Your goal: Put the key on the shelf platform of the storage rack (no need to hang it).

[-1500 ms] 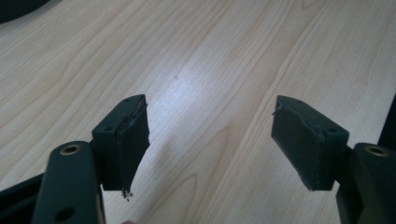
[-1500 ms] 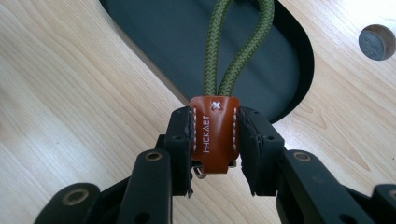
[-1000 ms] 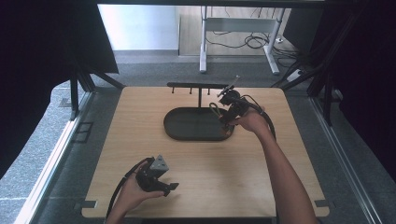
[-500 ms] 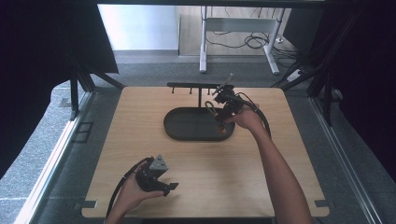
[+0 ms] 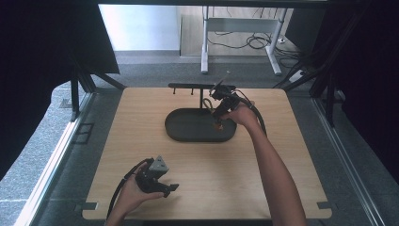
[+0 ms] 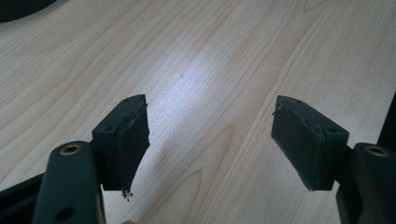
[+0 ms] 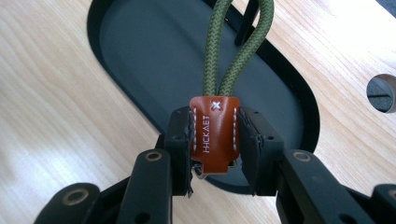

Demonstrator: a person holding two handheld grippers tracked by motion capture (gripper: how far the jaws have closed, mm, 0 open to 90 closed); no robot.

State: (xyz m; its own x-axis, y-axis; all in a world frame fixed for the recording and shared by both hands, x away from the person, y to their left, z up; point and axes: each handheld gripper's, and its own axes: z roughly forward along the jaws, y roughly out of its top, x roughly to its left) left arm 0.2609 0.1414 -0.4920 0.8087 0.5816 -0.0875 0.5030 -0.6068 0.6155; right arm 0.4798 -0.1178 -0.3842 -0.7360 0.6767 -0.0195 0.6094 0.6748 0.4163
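Note:
A brown leather key tab (image 7: 214, 135) with a green cord loop (image 7: 233, 51) is clamped between the jaws of my right gripper (image 7: 215, 151). It hangs over the right end of a black oval tray (image 7: 154, 60). In the high view the right gripper (image 5: 219, 120) points down at the tray (image 5: 183, 127), with the tab (image 5: 218, 126) showing as a small orange spot. My left gripper (image 5: 171, 188) rests near the table's front left. Its jaws stand wide open over bare wood, with nothing between them (image 6: 210, 140).
A black rack (image 5: 188, 86) with small hooks stands just behind the tray, at the table's far edge. A dark upright part (image 7: 247, 23) shows behind the cord. A round hole (image 7: 380, 91) is in the wood right of the tray.
My right gripper has moved a little left and toward me with the key tab, down over the tray's right end. The left gripper has not moved.

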